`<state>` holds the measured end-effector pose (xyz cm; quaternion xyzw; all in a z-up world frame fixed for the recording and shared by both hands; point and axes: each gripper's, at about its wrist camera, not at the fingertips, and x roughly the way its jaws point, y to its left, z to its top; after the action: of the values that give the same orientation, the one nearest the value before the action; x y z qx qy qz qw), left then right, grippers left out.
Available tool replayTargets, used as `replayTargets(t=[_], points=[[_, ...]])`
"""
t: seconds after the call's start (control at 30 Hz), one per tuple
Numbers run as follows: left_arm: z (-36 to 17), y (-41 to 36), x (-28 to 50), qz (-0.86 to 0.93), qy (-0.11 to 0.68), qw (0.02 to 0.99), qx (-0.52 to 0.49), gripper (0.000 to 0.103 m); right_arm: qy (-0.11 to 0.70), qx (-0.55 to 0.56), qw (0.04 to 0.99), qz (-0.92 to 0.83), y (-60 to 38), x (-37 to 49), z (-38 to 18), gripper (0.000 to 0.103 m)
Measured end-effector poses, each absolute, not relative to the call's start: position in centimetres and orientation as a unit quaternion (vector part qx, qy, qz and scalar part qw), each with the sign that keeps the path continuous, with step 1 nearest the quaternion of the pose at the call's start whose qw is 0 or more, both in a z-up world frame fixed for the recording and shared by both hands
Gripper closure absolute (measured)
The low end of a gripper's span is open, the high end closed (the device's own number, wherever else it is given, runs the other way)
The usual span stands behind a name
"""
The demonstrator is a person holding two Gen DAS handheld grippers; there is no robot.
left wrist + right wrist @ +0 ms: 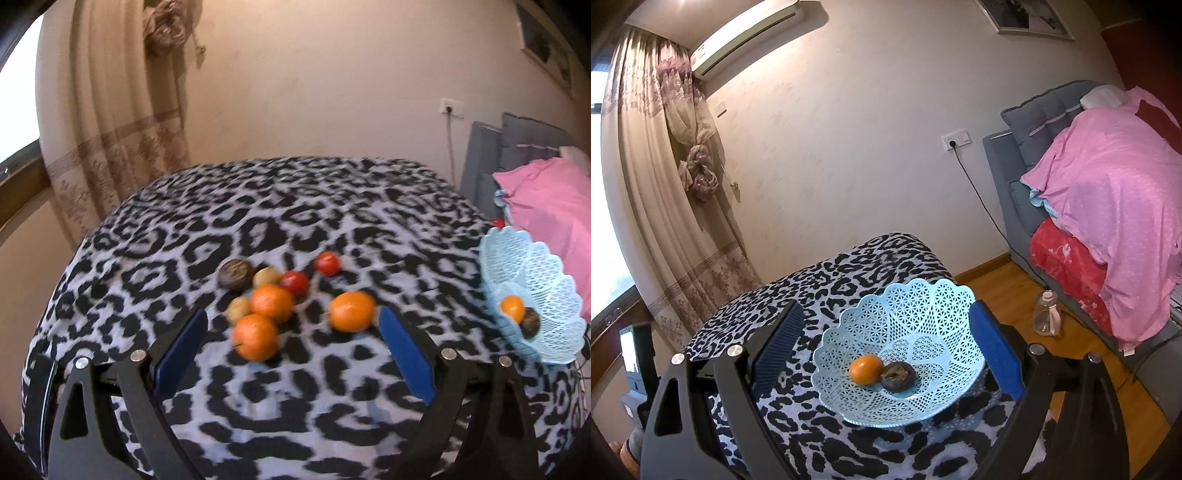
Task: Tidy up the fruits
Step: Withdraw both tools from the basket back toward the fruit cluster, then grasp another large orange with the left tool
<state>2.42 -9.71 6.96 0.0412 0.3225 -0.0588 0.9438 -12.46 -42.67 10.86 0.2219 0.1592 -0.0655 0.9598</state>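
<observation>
— How did the left gripper [293, 325] stand?
— Angled down over the leopard-print cloth [280, 206], jaws wide, nothing between the pads. Loose fruit lay ahead: three oranges [271, 302], two red tomatoes [294, 282], all round, no long axis.

— And the right gripper [886, 325]?
— Tilted slightly down, jaws wide, framing the blue basket [923, 314]. Inside sat an orange fruit [864, 368] touching a dark fruit [898, 374].
</observation>
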Motion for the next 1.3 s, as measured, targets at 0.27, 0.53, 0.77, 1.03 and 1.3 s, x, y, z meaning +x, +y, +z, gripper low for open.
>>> replayTargets(t=[0.27,0.53,0.77,1.03,1.3], points=[[4.5,-6.9,4.3,-0.023,0.352,0.935,0.028,0.01,0.176,0.211,0.96,-0.047,-41.1,-11.7,10.4,0.011],[2.9,-6.2,5.7,-0.03,0.372,0.927,0.016,0.016,0.196,0.196,0.96,-0.032,-39.2,-11.2,9.5,0.011],[1.5,-5.5,7.3,-0.05,0.402,0.914,-0.013,0.044,0.217,0.187,0.958,-0.022,-37.7,-10.9,8.5,0.011],[1.3,-5.5,6.8,-0.096,0.397,0.912,-0.031,0.065,0.241,0.183,0.953,-0.011,-35.7,-10.5,7.2,0.011],[3.1,-3.8,5.1,-0.088,0.359,0.929,-0.033,0.065,0.258,0.16,0.953,0.009,-32.8,-9.2,7.3,0.011]])
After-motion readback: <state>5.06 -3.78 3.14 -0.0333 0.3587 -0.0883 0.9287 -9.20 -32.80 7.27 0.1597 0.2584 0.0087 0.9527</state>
